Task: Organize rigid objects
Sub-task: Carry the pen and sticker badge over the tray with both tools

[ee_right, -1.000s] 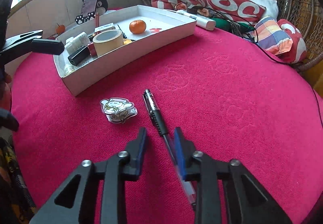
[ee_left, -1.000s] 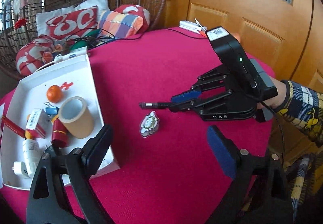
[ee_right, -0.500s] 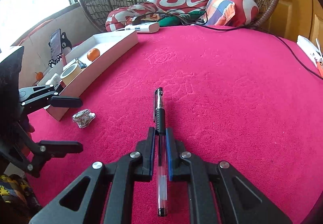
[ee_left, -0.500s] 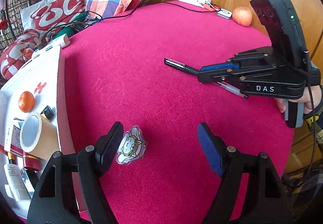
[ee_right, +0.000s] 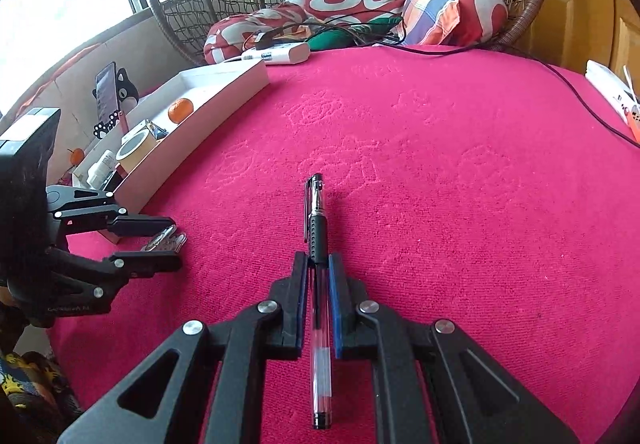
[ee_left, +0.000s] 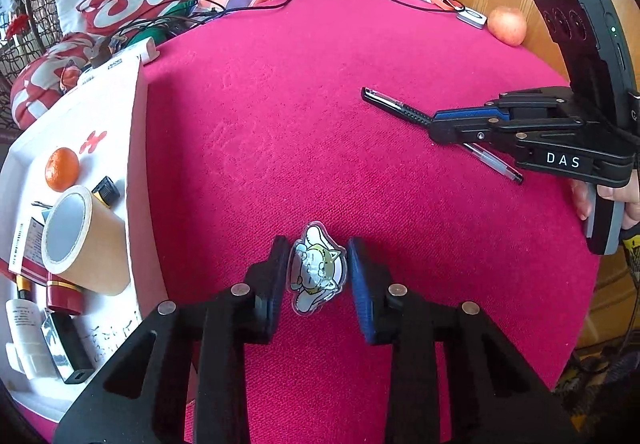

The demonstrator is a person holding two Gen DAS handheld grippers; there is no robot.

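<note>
While you had both grippers down on the table [ee_left: 360, 148] at once, the split made sense: one loose thing each. Your right gripper [ee_right: 319, 262] was clamped tight on the pen [ee_right: 316, 216], grabbing it around the middle just behind the rubber grip, so the capped end stuck out ahead and the clear barrel ran back between the fingers. That near-middle hold looked like a good call to me, since the pen shouldn't droop much when lifted.

Your left gripper [ee_left: 318, 264] had just been closing, jaws drawn in to either side of the charm [ee_left: 317, 271], that flat cat-shaped acrylic thing. The left finger sat right against its edge; the right pad [ee_left: 360, 276] looked a hair off it, so I'd say it was bracketed but not pinched yet. It lay flat on the cloth, so there wasn't much edge to catch, probably why you came in steep.

The tray [ee_left: 134, 172] sat just to the left, already holding the tape roll [ee_left: 80, 240], orange [ee_left: 62, 169] and some bottles. My guess is both items were headed there, with the free space up at its far end.
</note>
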